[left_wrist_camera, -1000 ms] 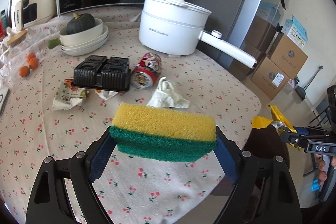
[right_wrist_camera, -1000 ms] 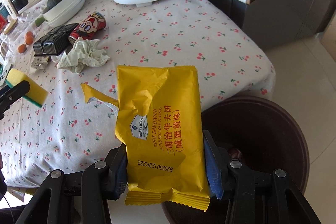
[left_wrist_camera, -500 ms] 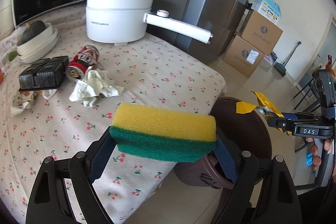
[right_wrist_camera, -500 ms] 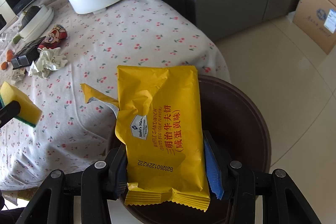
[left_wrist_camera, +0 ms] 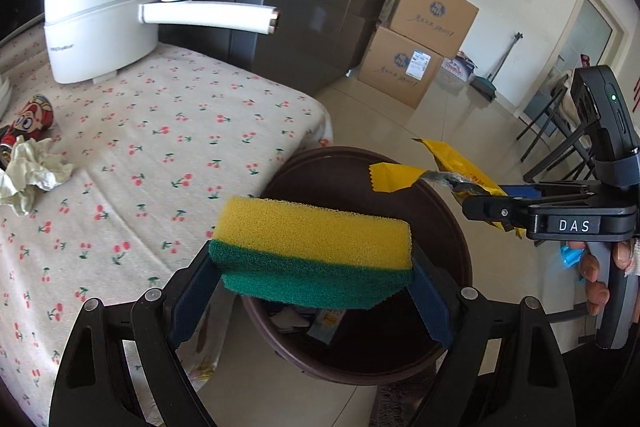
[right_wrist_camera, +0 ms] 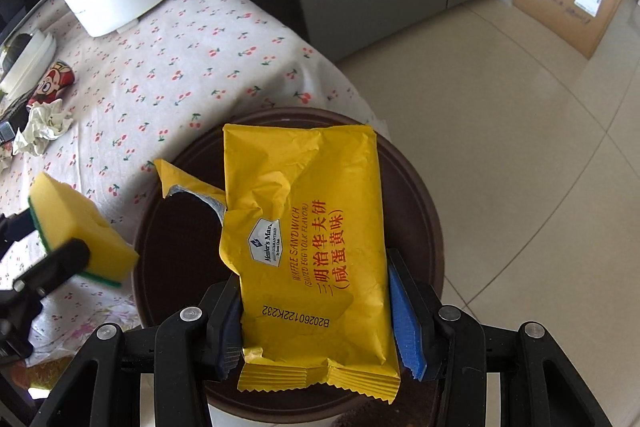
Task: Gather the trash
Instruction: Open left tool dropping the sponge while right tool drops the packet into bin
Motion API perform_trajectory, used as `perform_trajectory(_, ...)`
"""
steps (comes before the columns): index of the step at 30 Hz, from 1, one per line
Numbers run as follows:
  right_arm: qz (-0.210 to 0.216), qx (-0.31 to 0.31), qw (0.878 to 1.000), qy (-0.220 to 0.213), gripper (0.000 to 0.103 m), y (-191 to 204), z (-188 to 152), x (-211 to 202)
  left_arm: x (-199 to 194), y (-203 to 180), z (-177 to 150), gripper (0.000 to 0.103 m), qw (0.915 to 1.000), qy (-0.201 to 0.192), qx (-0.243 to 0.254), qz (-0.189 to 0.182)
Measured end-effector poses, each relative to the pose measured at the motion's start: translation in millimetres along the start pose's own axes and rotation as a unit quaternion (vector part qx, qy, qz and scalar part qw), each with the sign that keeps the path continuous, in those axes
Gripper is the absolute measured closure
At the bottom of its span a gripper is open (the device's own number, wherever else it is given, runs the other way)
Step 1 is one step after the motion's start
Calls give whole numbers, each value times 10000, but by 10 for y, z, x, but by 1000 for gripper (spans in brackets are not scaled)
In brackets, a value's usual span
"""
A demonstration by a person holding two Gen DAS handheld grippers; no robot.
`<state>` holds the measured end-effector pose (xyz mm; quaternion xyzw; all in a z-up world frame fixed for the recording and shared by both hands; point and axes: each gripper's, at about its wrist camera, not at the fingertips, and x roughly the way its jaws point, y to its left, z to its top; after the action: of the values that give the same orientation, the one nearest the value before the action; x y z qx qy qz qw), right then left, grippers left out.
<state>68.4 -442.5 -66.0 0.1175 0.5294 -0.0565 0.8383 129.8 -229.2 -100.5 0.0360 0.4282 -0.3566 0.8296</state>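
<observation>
Wrapper sits clamped in the right gripper, long axis pointing forward, directly over the bin. Left gripper pinches a sponge above the bin's near rim.

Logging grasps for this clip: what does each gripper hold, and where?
Left gripper clamps the yellow-and-green sponge by its two short ends. Right gripper pinches the torn yellow snack wrapper across its lower sides.
</observation>
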Motion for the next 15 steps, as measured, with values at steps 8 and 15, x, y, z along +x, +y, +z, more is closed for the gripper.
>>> perform_trajectory(8,-121,106,9999,46,49,-177,-27,25,128,3,-23,0,9993,274,203,152)
perform_trajectory(15,-147,74,9999,29,49,-166,-18,16,53,112,-66,0,9980,338,221,477)
